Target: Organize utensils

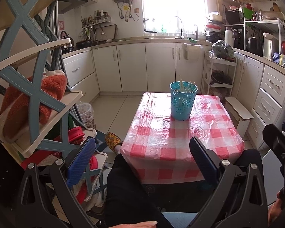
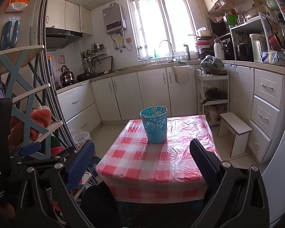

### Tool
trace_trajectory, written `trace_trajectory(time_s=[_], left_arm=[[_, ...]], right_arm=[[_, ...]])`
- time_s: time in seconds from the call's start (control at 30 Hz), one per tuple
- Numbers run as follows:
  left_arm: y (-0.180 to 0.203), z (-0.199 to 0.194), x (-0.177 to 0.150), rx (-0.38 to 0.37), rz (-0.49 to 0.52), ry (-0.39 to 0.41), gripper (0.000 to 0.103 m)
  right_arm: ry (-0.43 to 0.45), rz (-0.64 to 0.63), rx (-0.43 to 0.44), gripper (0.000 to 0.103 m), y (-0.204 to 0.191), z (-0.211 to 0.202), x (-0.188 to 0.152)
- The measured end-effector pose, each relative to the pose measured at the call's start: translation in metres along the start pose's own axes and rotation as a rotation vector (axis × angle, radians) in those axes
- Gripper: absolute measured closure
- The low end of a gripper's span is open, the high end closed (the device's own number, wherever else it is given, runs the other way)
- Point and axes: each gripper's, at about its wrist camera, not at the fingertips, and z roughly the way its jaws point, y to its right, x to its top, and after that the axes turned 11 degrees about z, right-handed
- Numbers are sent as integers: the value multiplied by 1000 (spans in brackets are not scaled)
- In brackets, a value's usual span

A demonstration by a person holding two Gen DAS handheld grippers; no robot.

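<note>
A turquoise perforated cup (image 1: 182,101) stands on the far half of a small table with a red-and-white checked cloth (image 1: 161,142). Several pale utensils (image 1: 186,87) stand inside it. The cup also shows in the right wrist view (image 2: 155,126) with the utensils (image 2: 156,109) poking above its rim, on the same cloth (image 2: 142,161). My left gripper (image 1: 142,152) is open and empty, held back at the table's near edge. My right gripper (image 2: 142,155) is open and empty, also short of the cup.
A shelf rack with blue cross braces (image 1: 32,87) holding orange and red slippers stands close on the left. A small white stool (image 2: 235,131) stands right of the table. White cabinets (image 1: 133,66) line the walls. The person's leg and slipper (image 1: 113,139) are left of the table.
</note>
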Motion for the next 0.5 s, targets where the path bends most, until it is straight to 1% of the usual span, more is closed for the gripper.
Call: trace_trajectory(time_s=[0.1, 0.2, 0.27, 0.37, 0.5], left_arm=[[0, 1, 0, -6, -3, -2, 8], [1, -4, -2, 2, -1, 40, 8], [4, -5, -2, -2, 13, 44, 8], [7, -3, -1, -17, 25, 29, 8], [5, 3, -1, -35, 10, 6, 8]], right_arm=[[-2, -1, 1, 7, 1, 1, 0], [-3, -1, 2, 7, 1, 1, 0], [4, -1, 0, 7, 1, 1, 0], [21, -4, -4, 7, 2, -1, 1], [25, -6, -6, 7, 3, -1, 0]])
